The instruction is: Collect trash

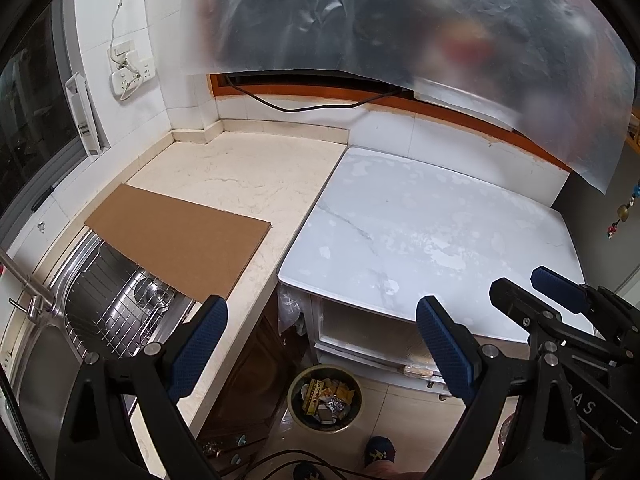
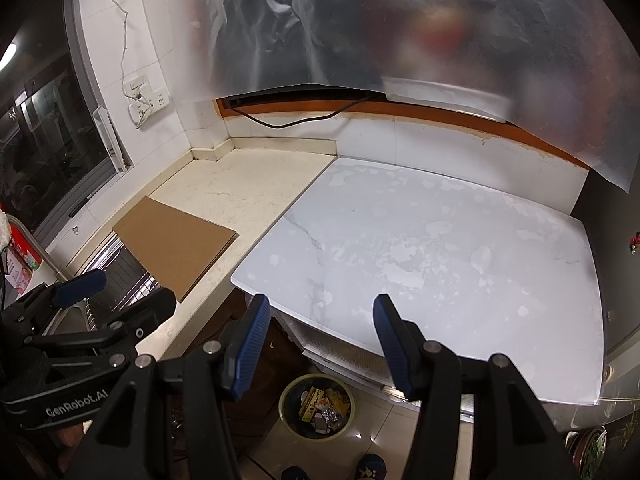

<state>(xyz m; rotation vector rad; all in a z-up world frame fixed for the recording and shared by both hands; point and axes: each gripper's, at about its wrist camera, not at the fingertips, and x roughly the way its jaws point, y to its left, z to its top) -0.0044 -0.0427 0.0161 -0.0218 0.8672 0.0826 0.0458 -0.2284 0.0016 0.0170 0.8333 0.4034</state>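
Note:
A round bin (image 1: 291, 396) (image 2: 282, 404) stands on the tiled floor below the counter edge, holding trash (image 1: 328, 394) (image 2: 320, 402): yellow wrappers and crumpled foil. My left gripper (image 1: 322, 302) hovers above it, open wide with nothing between its blue pads. My right gripper (image 2: 322, 300) is also open and holds nothing, poised over the front edge of the white marble table (image 2: 440, 240) (image 1: 400, 220). Each gripper shows in the other's view: the right gripper (image 1: 528, 284) at the right, the left gripper (image 2: 124, 288) at the left.
A beige counter (image 1: 240, 176) joins the table on the left, with a cardboard sheet (image 1: 180, 236) (image 2: 176, 240) partly over a steel sink (image 1: 120, 308). A translucent plastic sheet (image 1: 400, 20) hangs above the back wall. A person's shoe (image 1: 378, 452) is by the bin.

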